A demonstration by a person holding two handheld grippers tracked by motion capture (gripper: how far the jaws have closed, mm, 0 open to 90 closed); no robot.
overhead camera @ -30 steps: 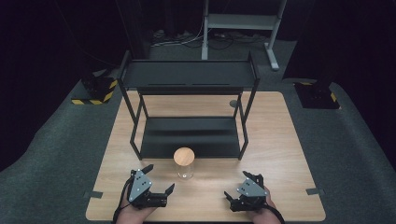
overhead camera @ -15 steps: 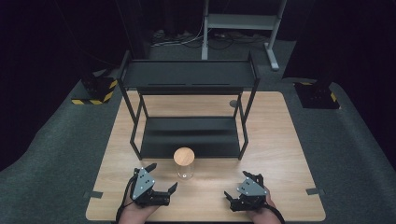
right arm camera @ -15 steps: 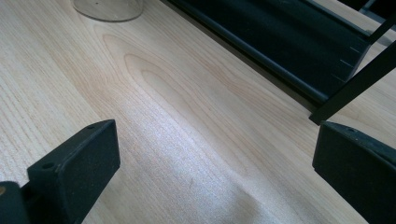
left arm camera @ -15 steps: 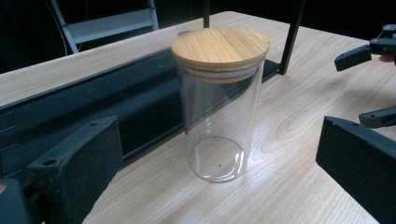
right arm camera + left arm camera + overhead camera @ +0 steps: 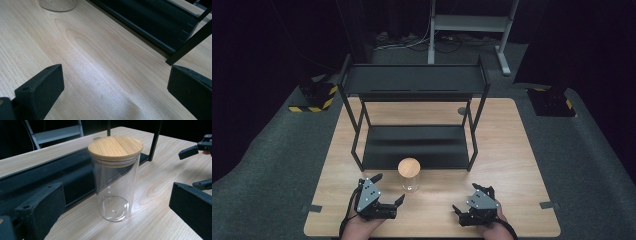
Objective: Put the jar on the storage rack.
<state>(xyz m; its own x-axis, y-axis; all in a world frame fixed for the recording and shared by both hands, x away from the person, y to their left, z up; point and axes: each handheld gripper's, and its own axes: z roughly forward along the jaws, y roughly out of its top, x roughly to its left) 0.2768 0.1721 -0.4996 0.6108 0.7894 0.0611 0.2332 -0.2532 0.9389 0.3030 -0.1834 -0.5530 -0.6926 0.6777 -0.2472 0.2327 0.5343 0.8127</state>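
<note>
Jar (image 5: 409, 175) of clear glass, with a round wooden lid (image 5: 409, 165), standing upright on a pale wooden table (image 5: 512, 150). Seen from the high view, it sits toward the near edge of the table, just in front of the bottom shelf of a black metal rack (image 5: 412, 82).

The left gripper (image 5: 387, 192) is held by a hand at the near edge, just left of the jar and close to it. Its two black jaws are spread wide apart and point toward the jar without touching it. In the left gripper view, the jar (image 5: 115, 180) stands in the middle of the gap between the two jaws but farther out on the table, beyond their tips, with bare wood between them and the glass. The lid (image 5: 115, 146) sits flat on top. Nothing is visible inside the jar. The dark bottom shelf of the rack (image 5: 62, 177) runs behind it.

The right gripper (image 5: 469, 202) is held by the other hand at the near edge, well to the right of the jar. Its jaws are also spread apart and hold nothing. In the right gripper view, bare wood lies between the jaws, and the rounded base of the jar (image 5: 57, 5) shows at the upper left, well away from them.
</note>
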